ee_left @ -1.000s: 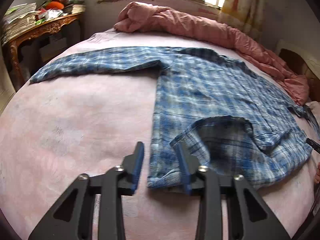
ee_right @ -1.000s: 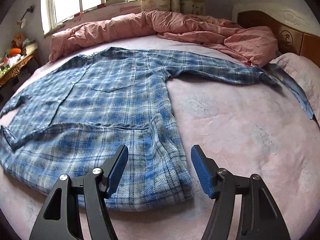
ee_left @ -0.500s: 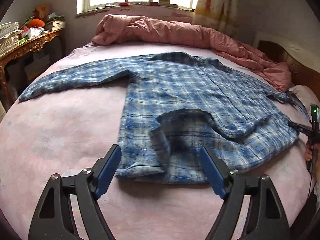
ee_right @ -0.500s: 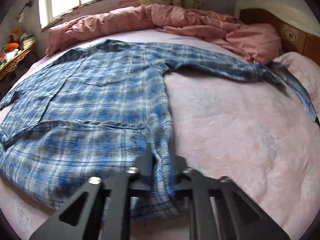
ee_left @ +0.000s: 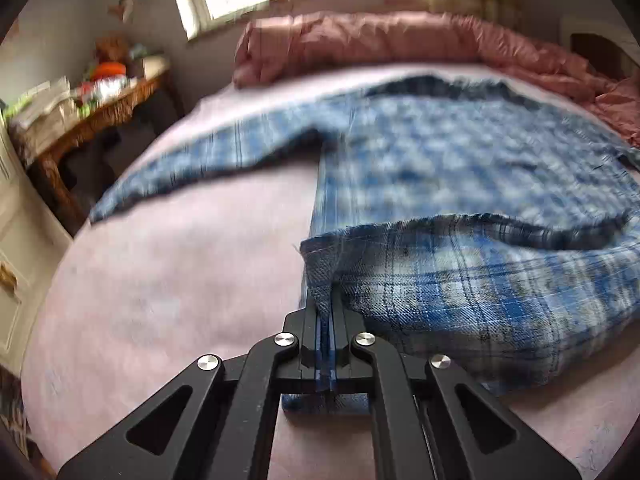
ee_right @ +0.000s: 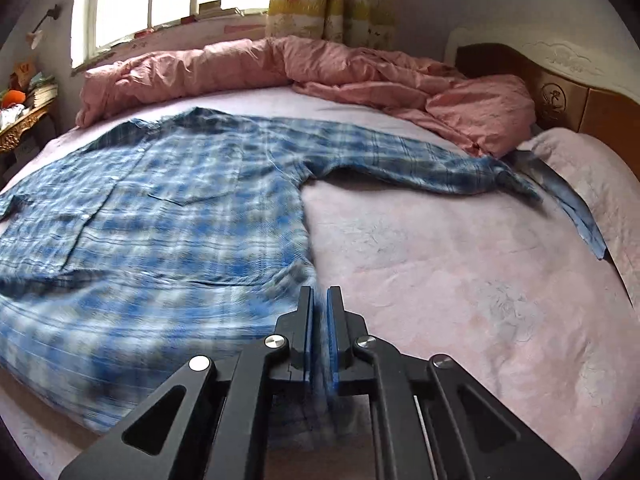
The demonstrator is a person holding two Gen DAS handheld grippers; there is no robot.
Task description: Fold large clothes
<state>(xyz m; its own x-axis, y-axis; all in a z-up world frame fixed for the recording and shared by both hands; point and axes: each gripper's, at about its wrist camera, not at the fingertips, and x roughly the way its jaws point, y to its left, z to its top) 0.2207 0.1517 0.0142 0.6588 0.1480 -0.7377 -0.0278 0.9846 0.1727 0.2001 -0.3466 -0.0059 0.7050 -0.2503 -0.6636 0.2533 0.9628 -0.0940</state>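
Ahead of the black, blue-padded left gripper (ee_left: pixel 326 312) lies a blue-and-white plaid shirt (ee_right: pixel 168 216) on a pale pink sheet (ee_right: pixel 460 280); beyond, a salmon-pink quilt (ee_right: pixel 360 76), seemingly plain.

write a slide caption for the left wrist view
Left gripper shut on the shirt hem corner on the bed.

Bare sheet (ee_right: pixel 460 280) right of shirt (ee_right: pixel 160 216); quilt (ee_right: pixel 320 68) blocks far side
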